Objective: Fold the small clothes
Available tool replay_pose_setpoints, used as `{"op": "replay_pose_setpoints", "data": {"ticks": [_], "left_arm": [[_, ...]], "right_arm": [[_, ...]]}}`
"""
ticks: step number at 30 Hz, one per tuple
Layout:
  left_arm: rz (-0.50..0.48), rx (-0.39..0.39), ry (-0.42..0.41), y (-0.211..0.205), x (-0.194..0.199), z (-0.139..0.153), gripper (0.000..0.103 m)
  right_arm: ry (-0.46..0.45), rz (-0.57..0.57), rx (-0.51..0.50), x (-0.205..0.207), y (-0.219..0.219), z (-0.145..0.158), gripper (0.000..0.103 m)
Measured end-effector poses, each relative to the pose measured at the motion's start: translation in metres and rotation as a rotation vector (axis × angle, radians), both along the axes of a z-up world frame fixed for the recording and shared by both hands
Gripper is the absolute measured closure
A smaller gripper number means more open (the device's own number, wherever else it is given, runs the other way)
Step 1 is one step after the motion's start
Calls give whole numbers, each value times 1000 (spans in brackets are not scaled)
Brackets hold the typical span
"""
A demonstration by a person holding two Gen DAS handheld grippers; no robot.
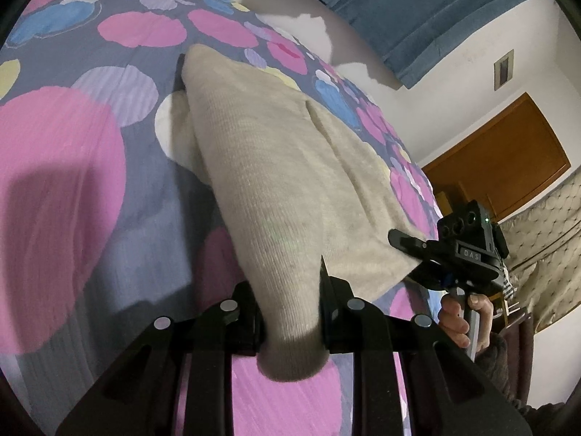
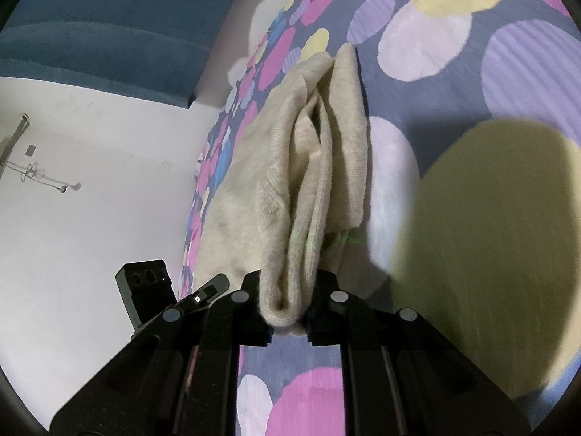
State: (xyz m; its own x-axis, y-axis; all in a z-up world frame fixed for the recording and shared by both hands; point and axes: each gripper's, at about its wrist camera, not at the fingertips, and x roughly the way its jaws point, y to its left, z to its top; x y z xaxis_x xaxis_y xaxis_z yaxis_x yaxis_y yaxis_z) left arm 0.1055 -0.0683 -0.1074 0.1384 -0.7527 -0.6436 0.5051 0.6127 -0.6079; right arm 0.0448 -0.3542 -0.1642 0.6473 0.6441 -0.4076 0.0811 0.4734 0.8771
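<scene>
A small cream knitted garment (image 1: 276, 167) lies across the bedspread, stretched between my two grippers. My left gripper (image 1: 290, 327) is shut on one bunched end of it, the cloth bulging out below the jaws. My right gripper (image 2: 287, 312) is shut on the other end, where several folded layers of the cream garment (image 2: 312, 167) gather between its fingers. In the left wrist view the right gripper (image 1: 417, 247) shows at the cloth's right corner, a person's hand (image 1: 461, 316) on its handle. The left gripper's body (image 2: 145, 290) appears at lower left of the right wrist view.
The bedspread (image 1: 72, 167) is grey-blue with large pink, lilac, yellow and blue dots (image 2: 472, 218). A blue padded headboard (image 1: 417, 7) and white wall stand beyond the bed edge. A wooden door (image 1: 508, 160) and a quilted beige cover (image 1: 544, 247) are at right.
</scene>
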Motion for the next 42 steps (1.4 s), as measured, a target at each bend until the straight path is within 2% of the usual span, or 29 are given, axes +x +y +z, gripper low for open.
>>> {"op": "replay_pose_setpoints", "data": {"ticks": [16,28,31,33,34,36,39,42], "left_arm": [[-5,32,-21,-8,-1,0,80],[-19,2,4,-3,-1,-5,76],[-22,-25,-5,3,-3,1,70],[-26,-62,5,9,-3,7,57],[-28,-76,13,10,-2,8,54],[-35,-83,27,10,2,8,48],[-43,-66,30,6,3,5,47],[-87,-54,30,1,-8,5,33]], "right_arm": [[-4,6,39,20,-4,-14,92],[-8,14,58,27,-4,-18,92],[-2,16,25,22,-11,-10,85],[-7,1,9,15,-19,-4,79],[-12,-14,11,14,-24,0,74],[-11,-36,11,18,-35,4,72],[2,-49,1,38,-45,7,71],[16,-26,31,68,-45,3,66]]}}
